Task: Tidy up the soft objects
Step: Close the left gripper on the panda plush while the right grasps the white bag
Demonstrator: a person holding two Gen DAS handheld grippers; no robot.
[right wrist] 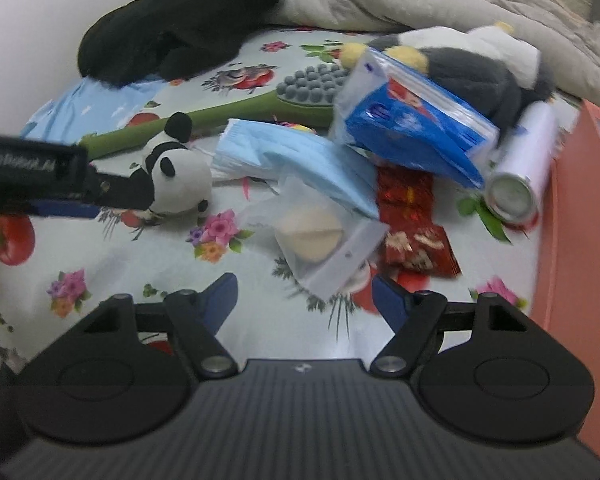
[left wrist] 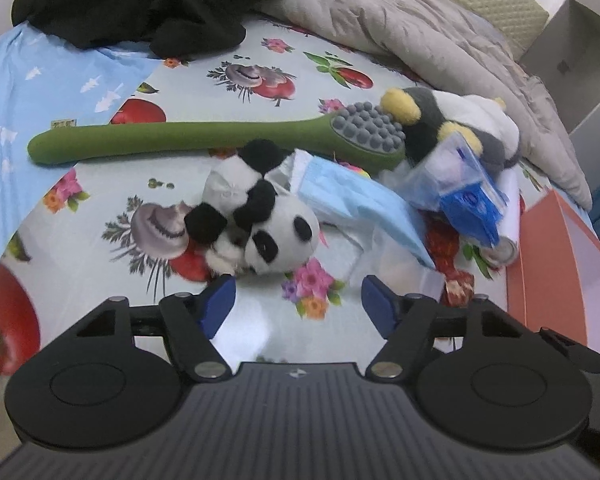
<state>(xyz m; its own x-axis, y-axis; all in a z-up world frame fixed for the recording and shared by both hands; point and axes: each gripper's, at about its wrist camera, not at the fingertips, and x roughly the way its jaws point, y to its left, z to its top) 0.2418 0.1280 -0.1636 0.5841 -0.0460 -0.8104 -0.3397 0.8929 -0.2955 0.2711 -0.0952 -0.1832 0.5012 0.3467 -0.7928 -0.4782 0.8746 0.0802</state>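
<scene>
Both claws tilt steeply down over the flowered bed sheet [left wrist: 260,60], jaws apart and gripping nothing. The left claw [left wrist: 296,300] hangs just short of the panda plush [left wrist: 268,228], at its 12 o'clock. The right claw [right wrist: 304,300] noses toward a clear sponge pouch [right wrist: 320,240], panda plush at 10 o'clock

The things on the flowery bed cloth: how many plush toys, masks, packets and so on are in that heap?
Plush toys: 2, panda, grey penguin-like toy
Massage sticks: 1, green
Face mask stacks: 1
Blue packs: 1
Clear pouches: 1
Red snack packets: 1
Cans: 1
Total: 8
</scene>
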